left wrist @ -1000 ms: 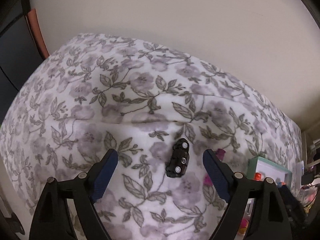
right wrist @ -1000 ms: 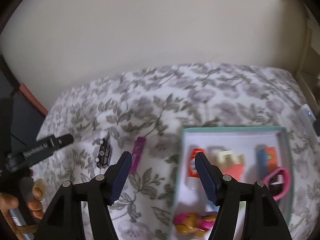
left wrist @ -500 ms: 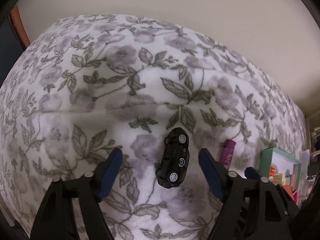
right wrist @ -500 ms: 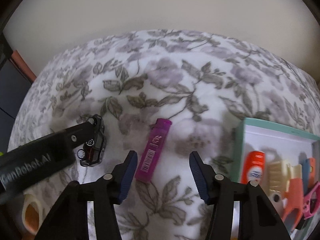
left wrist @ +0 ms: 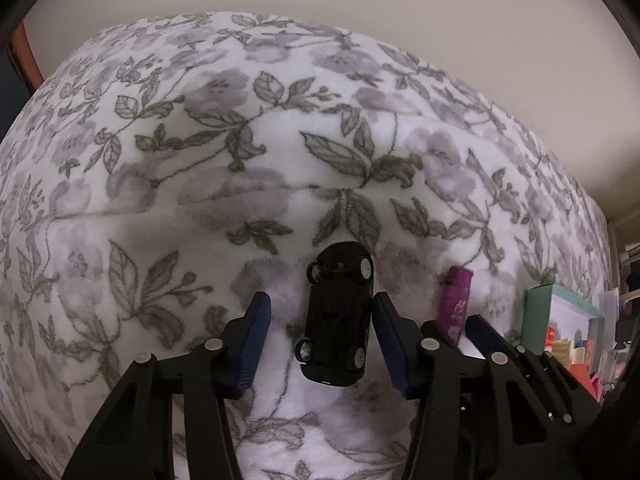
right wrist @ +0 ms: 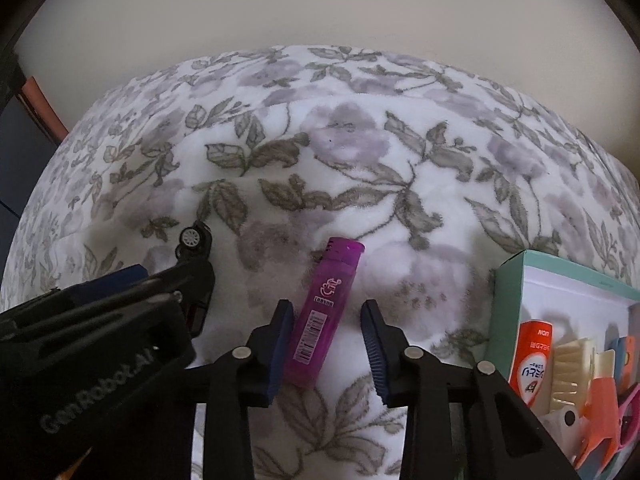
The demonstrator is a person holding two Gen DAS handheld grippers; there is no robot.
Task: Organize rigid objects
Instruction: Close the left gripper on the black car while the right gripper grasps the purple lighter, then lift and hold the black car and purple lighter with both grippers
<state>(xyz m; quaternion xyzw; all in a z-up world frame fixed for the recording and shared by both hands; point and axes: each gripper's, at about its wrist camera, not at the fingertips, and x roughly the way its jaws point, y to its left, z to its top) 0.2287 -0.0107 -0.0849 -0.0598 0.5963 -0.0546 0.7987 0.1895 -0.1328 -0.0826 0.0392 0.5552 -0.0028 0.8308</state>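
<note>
A black toy car [left wrist: 336, 316] lies on its side on the floral blanket [left wrist: 240, 168], underside toward the camera. My left gripper [left wrist: 320, 336] is open around it; the right finger touches the car and the left finger stands off. A purple lighter [right wrist: 324, 316] lies on the blanket. My right gripper [right wrist: 327, 344] is open around its near end, the left finger close against it. The car's front wheel [right wrist: 191, 237] also shows in the right wrist view, behind the left gripper's body [right wrist: 92, 344]. The lighter [left wrist: 456, 300] shows in the left wrist view too.
A teal-rimmed white box [right wrist: 516, 300] stands at the right, holding an orange tube [right wrist: 534, 360], a cream brush, an orange clip and a pink item. It also shows in the left wrist view [left wrist: 560, 312]. A cream wall rises behind the bed.
Both grippers have moved forward and down. The left jaws now straddle the toy car and have narrowed; the right jaws now straddle the purple lighter.
</note>
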